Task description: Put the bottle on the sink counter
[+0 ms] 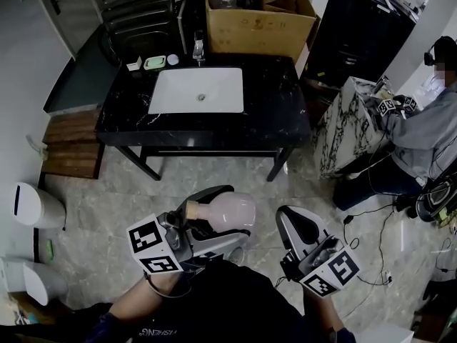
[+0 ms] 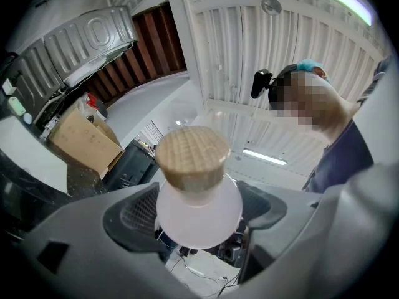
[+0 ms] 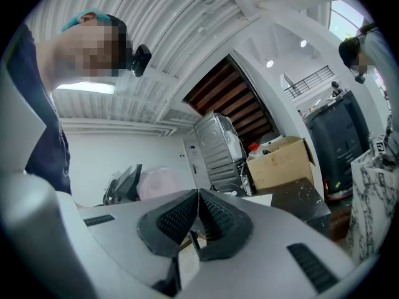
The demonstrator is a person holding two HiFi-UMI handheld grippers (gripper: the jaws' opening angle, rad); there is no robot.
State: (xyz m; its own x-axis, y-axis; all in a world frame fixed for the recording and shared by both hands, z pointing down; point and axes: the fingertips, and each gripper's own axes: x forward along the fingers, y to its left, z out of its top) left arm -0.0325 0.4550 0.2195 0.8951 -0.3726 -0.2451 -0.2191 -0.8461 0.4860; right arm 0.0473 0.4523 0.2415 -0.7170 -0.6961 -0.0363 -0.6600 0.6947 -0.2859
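A pale pink bottle (image 1: 235, 209) with a cork stopper (image 1: 191, 210) lies sideways in my left gripper (image 1: 218, 216), low in the head view above the floor. In the left gripper view the bottle (image 2: 198, 220) sits between the two dark pads (image 2: 134, 213), cork (image 2: 192, 156) toward the camera. My left gripper (image 2: 196, 213) is shut on it. My right gripper (image 1: 291, 220) hangs beside it, apart from it, and my right gripper (image 3: 198, 217) has its jaws pressed together with nothing in them. The black sink counter (image 1: 275, 106) with a white basin (image 1: 198, 90) stands ahead.
A faucet (image 1: 198, 48) and a soap dish (image 1: 155, 62) stand on the counter's back edge. Behind is a cardboard box (image 1: 257, 20). A marble-patterned cabinet (image 1: 346, 127) and a seated person (image 1: 428, 120) are at right. White bins (image 1: 32, 204) and a wooden step (image 1: 71, 145) are left.
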